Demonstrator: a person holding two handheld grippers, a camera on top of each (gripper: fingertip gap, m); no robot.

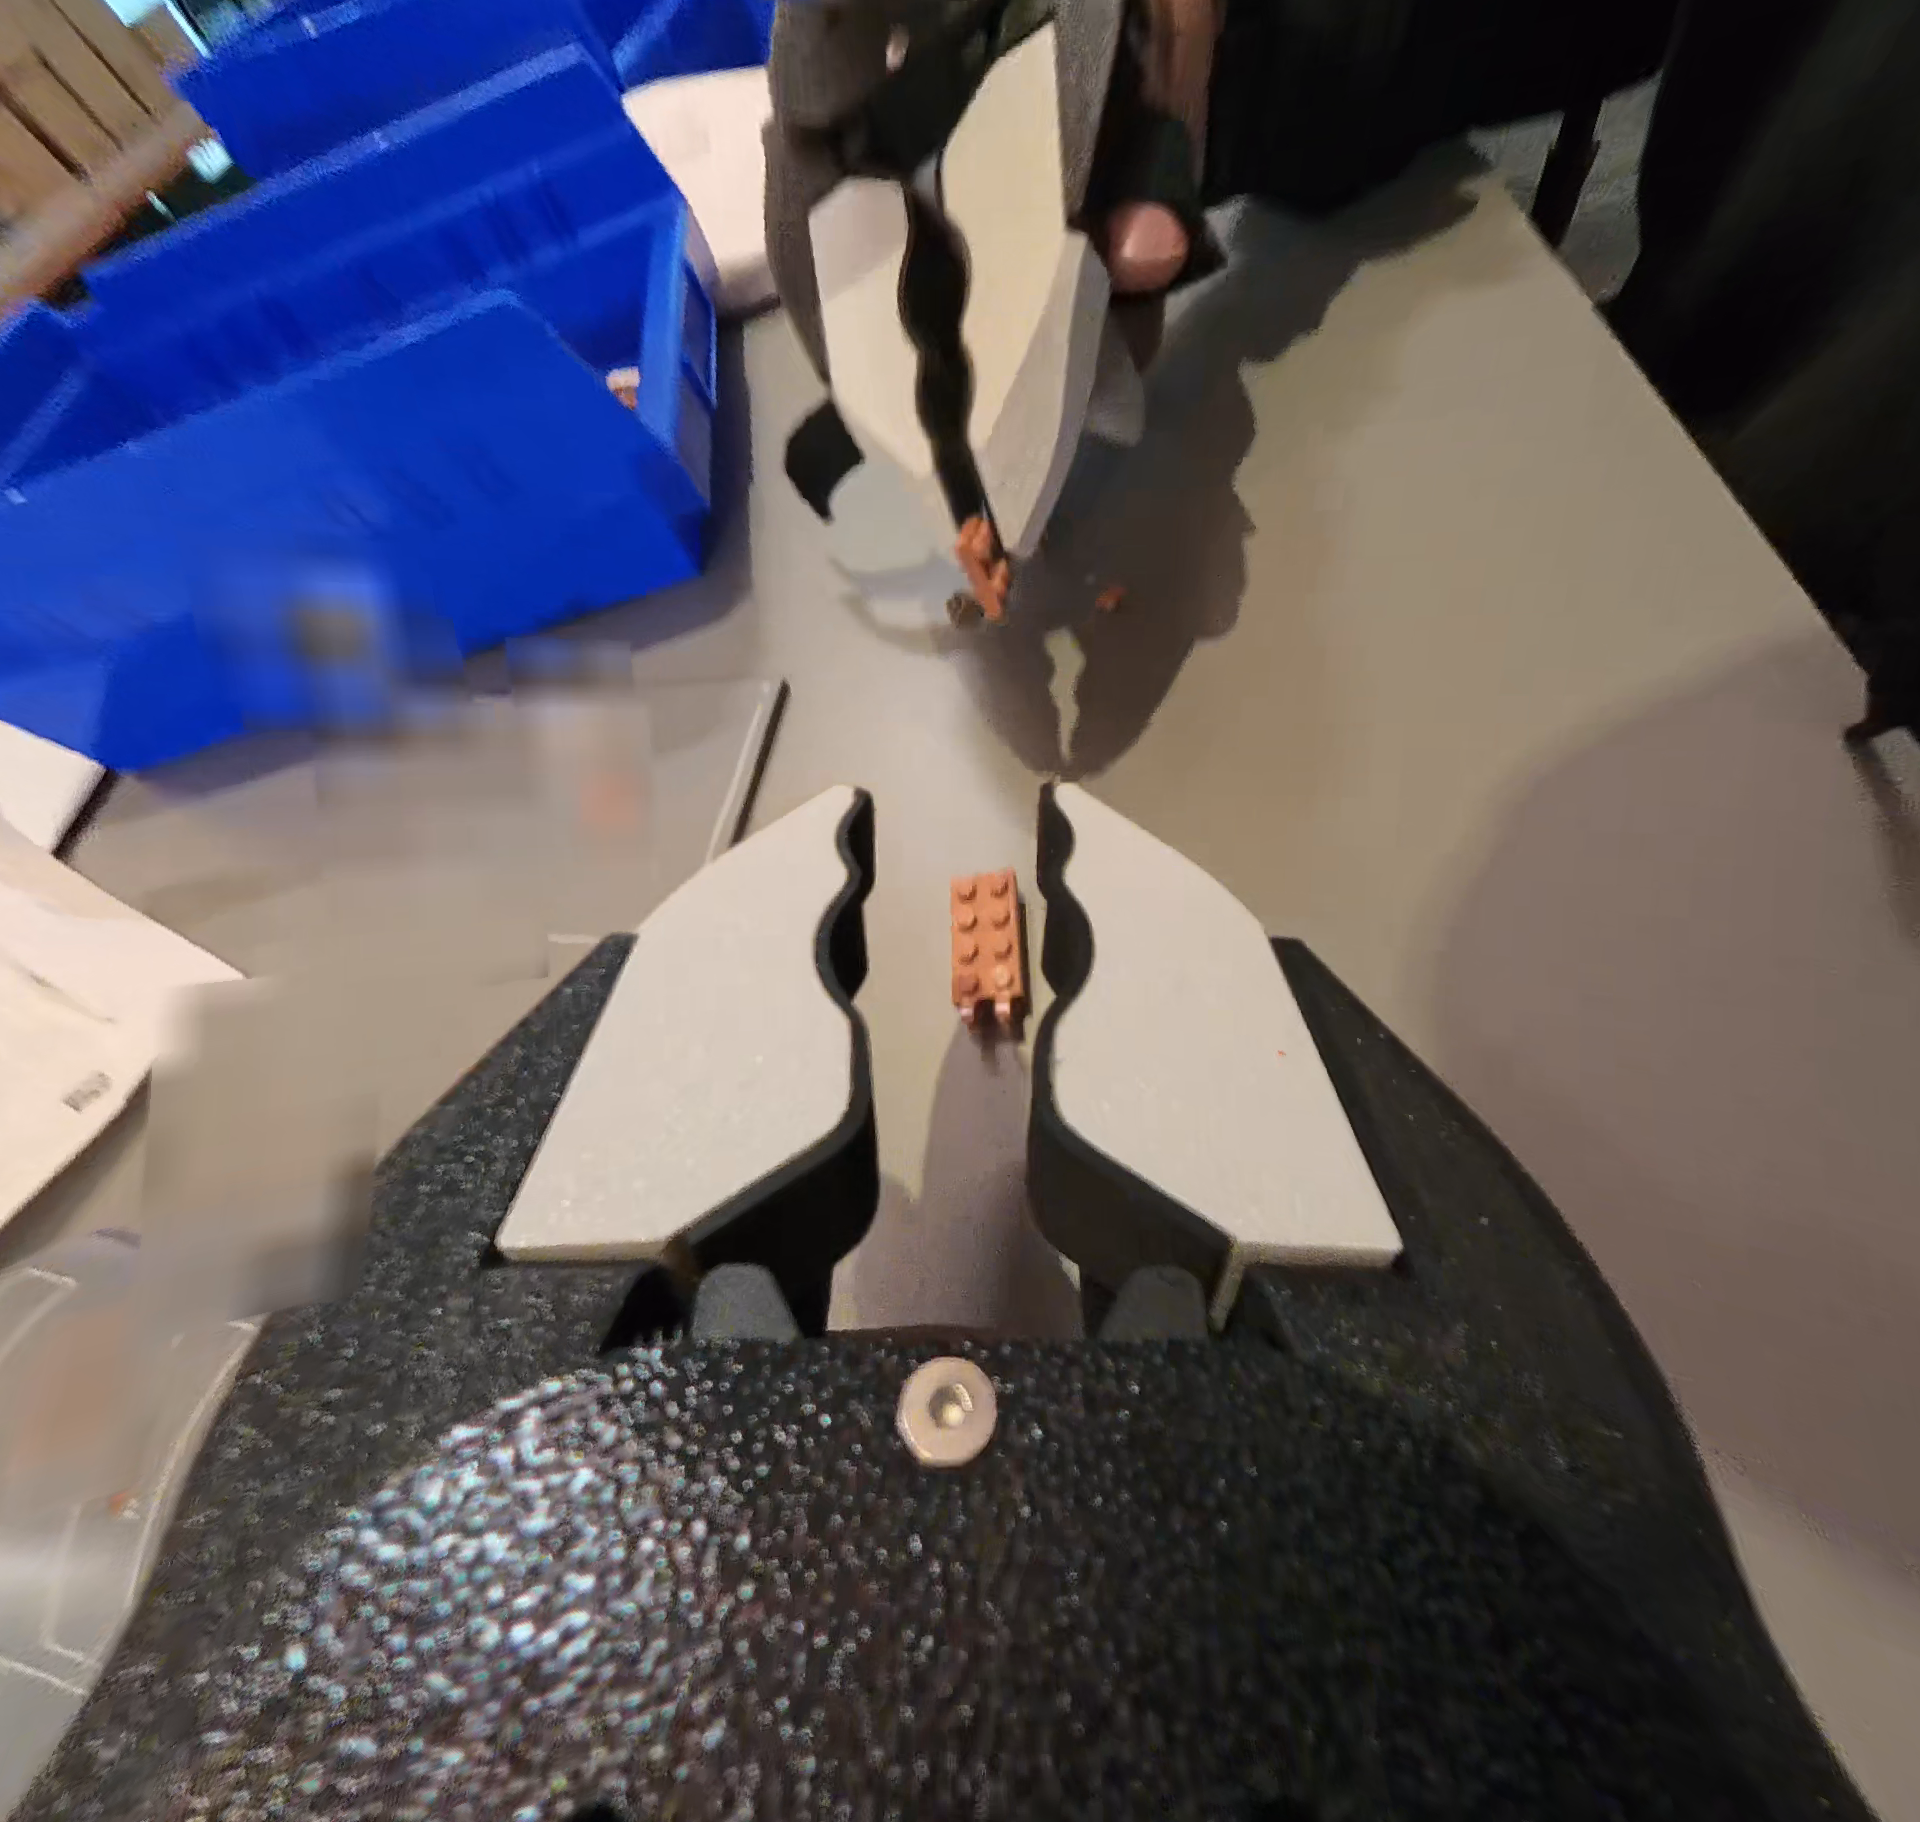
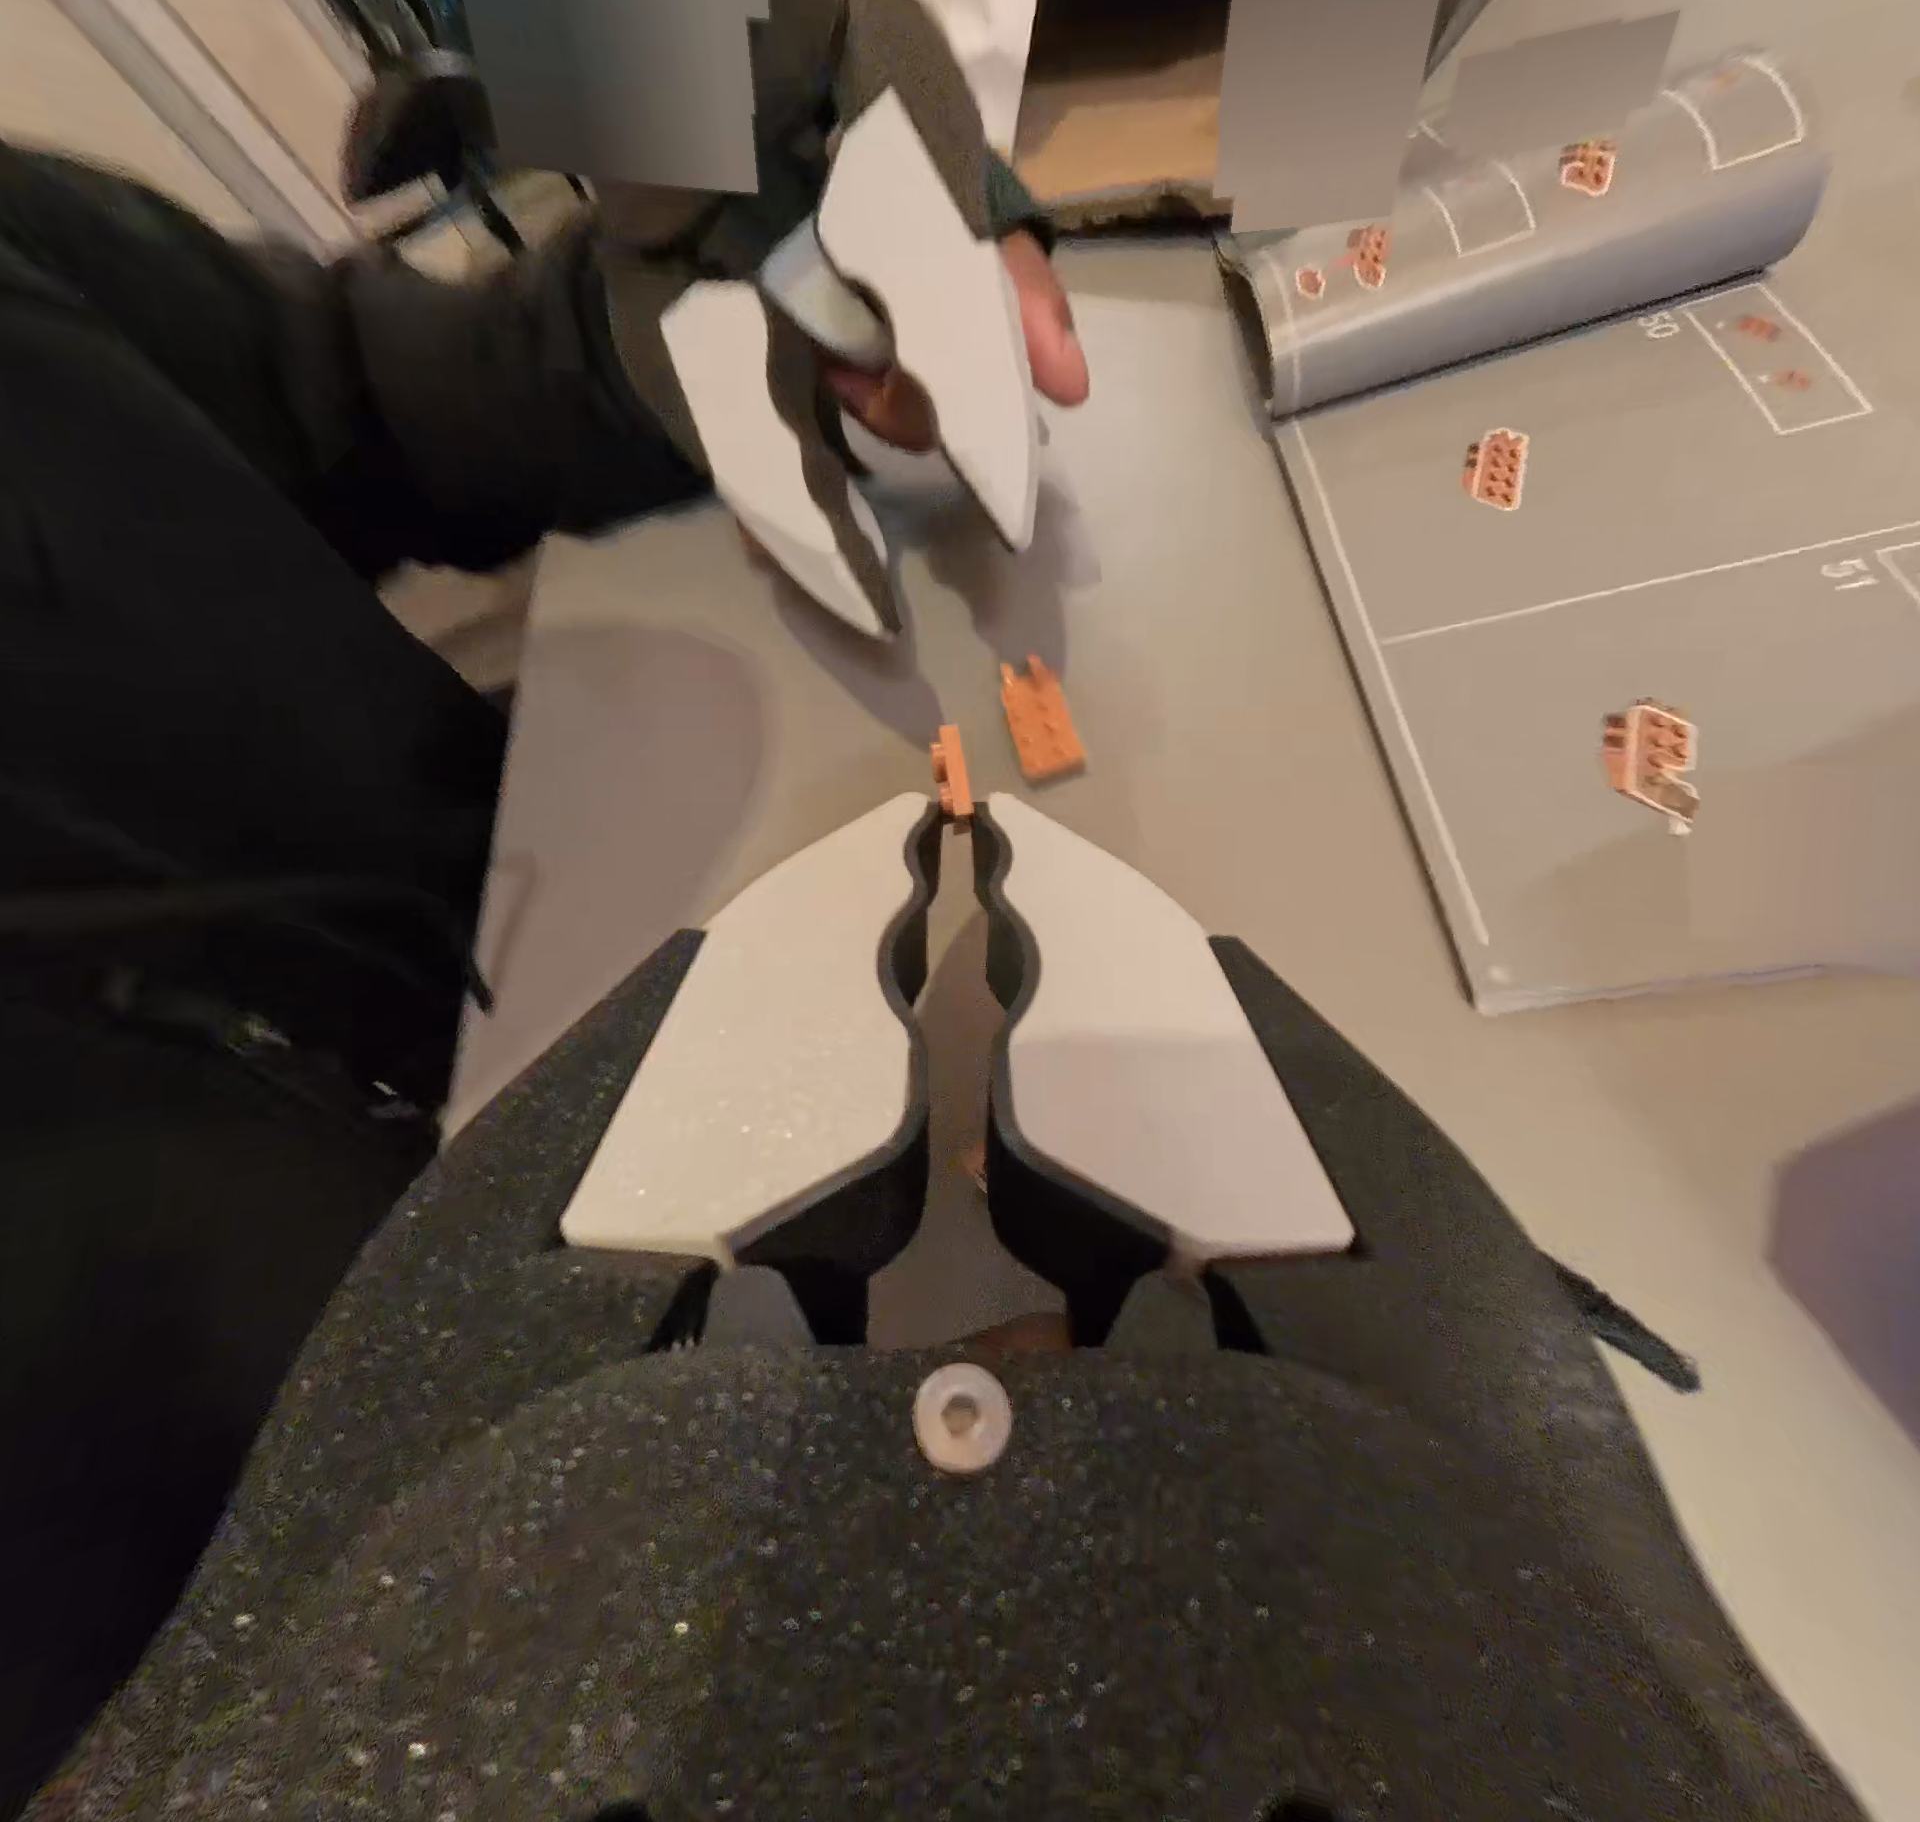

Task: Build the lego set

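A small, stiff, light orange plate is pinched edge-on at the tips of the right claw, while a studded orange plate is left flat on the table between the spread left claw, best taken by its long sides.

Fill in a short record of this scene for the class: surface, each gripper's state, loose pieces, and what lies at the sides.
Surface: grey table
Left gripper: open, over a flat orange studded plate lying on the table between its fingers, untouched
Right gripper: shut on a small orange plate, held on edge at the fingertips
Left side: blue bins
Right side: open instruction booklet with brick pictures
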